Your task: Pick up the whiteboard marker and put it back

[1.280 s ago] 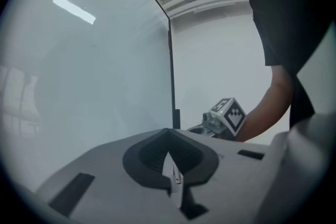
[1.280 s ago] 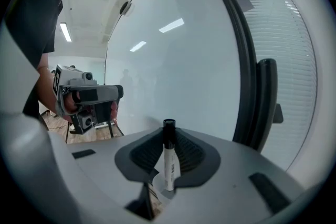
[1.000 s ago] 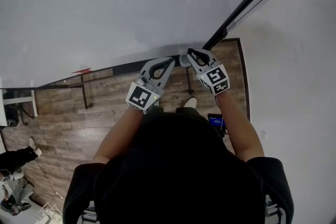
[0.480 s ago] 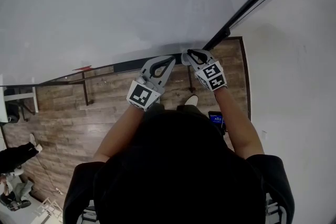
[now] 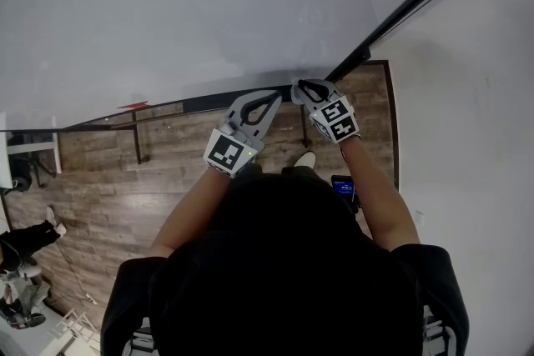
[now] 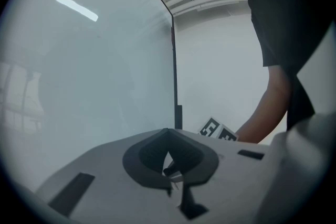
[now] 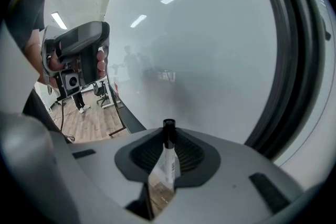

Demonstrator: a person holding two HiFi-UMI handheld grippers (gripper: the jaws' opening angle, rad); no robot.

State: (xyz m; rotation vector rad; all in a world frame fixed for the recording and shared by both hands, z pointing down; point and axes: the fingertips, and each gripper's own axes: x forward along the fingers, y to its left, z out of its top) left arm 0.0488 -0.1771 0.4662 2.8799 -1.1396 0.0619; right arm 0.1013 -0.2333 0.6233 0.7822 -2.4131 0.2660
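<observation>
Pickup done: my right tongs point(image 7: 167, 134) clamp the whiteboard marker point(image 7: 169, 162) (cap toward the whiteboard point(image 7: 210, 60)); left tongs point(image 6: 168, 139) together, seemingly empty. Putting back remains.

Fig. My head view looks steeply down on left gripper point(image 5: 267, 97) and right gripper point(image 5: 299, 86); their views closely face the whiteboard point(image 5: 183, 21).

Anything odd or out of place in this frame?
Nothing stands out. The marker sits straight between the jaws of the right claw, black end toward the whiteboard, which shows no marks or damage. The left claw looks shut beside it.
</observation>
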